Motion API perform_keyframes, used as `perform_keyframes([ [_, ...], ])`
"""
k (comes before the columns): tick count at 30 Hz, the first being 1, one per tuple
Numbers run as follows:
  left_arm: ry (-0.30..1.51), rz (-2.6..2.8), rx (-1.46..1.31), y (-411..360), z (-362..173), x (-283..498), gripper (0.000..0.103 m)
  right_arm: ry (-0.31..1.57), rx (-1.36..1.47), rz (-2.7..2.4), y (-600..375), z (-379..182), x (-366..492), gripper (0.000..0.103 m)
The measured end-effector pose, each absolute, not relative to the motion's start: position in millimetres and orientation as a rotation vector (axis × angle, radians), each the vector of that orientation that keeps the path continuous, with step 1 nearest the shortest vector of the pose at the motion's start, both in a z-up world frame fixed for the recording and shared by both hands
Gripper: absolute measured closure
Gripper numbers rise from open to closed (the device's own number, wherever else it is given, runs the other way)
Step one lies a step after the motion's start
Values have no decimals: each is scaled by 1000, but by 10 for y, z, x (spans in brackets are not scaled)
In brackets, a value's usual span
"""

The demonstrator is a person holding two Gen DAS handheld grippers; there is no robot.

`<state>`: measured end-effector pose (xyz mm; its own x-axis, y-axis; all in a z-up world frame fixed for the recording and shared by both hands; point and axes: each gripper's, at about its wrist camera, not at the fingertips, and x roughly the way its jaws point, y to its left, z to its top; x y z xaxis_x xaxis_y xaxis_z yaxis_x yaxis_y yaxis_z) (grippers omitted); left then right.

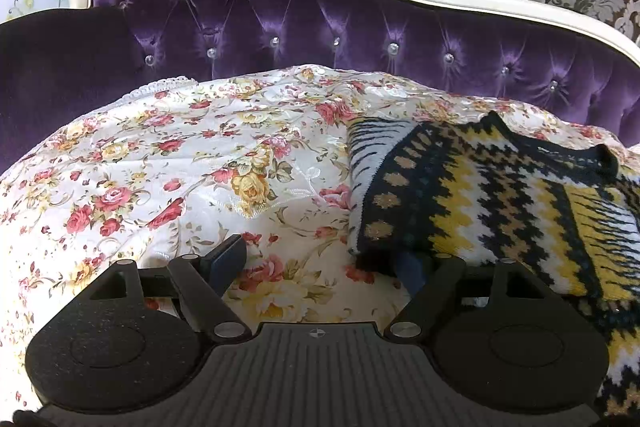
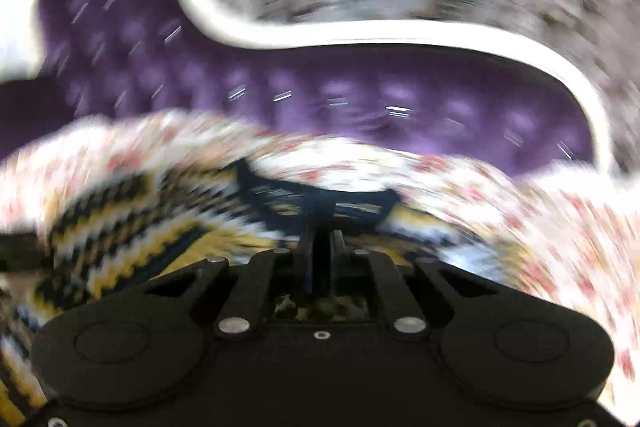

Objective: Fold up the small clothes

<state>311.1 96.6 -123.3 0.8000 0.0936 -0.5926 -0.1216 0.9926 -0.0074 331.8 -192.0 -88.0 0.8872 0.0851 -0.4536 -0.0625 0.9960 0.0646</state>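
Right wrist view motion-blurred: right gripper (image 2: 320,247) clenched on sweater (image 2: 132,227) collar, frame centre. Left gripper (image 1: 320,259) released; right finger half hidden under sweater (image 1: 500,195) edge.

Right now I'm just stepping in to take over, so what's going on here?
A person with two handheld grippers is folding a yellow, black and white zigzag knit sweater on a floral-printed cloth spread over a purple tufted sofa. The left gripper is open, its right finger under the sweater's edge. The right gripper looks closed at the dark neckline; its view is heavily motion-blurred.
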Motion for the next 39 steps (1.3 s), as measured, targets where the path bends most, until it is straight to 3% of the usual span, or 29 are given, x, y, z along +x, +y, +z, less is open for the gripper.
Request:
perform_keyframes([
  [7, 632, 115, -46, 967, -1236, 3110, 25, 621, 361, 28, -2862, -1332, 3032, 90],
  [9, 633, 115, -46, 968, -1237, 3110, 25, 626, 411, 48, -2901, -1401, 2996, 80],
  [13, 631, 115, -45, 967, -1238, 3109, 25, 535, 436, 71, -2894, -1341, 2944, 76],
  [14, 632, 115, -45, 968, -1238, 3109, 25, 516, 428, 81, -2877, -1313, 2966, 69],
  [15, 631, 114, -46, 968, -1239, 3108, 25, 497, 419, 96, -2852, -1295, 2984, 54],
  [17, 631, 114, -46, 967, -1239, 3108, 25, 478, 392, 124, -2782, -1261, 3052, 40],
  [21, 631, 114, -46, 964, -1241, 3107, 25, 434, 300, 99, -2628, -1161, 3074, 40],
  [27, 631, 113, -45, 969, -1239, 3106, 25, 556, 370, 140, -2674, -1421, 3333, 39],
  [29, 631, 115, -43, 965, -1239, 3106, 25, 556, 404, 147, -2697, -1490, 3322, 47],
  [30, 631, 115, -41, 966, -1239, 3107, 25, 556, 404, 136, -2707, -1498, 3296, 73],
  [31, 631, 116, -40, 964, -1239, 3108, 25, 563, 401, 126, -2705, -1496, 3287, 89],
  [37, 638, 117, -38, 980, -1230, 3128, 24, 381, 297, 149, -2683, -1130, 2955, 93],
  [39, 641, 119, -37, 983, -1228, 3127, 23, 424, 314, 87, -2807, -1173, 2999, 93],
])
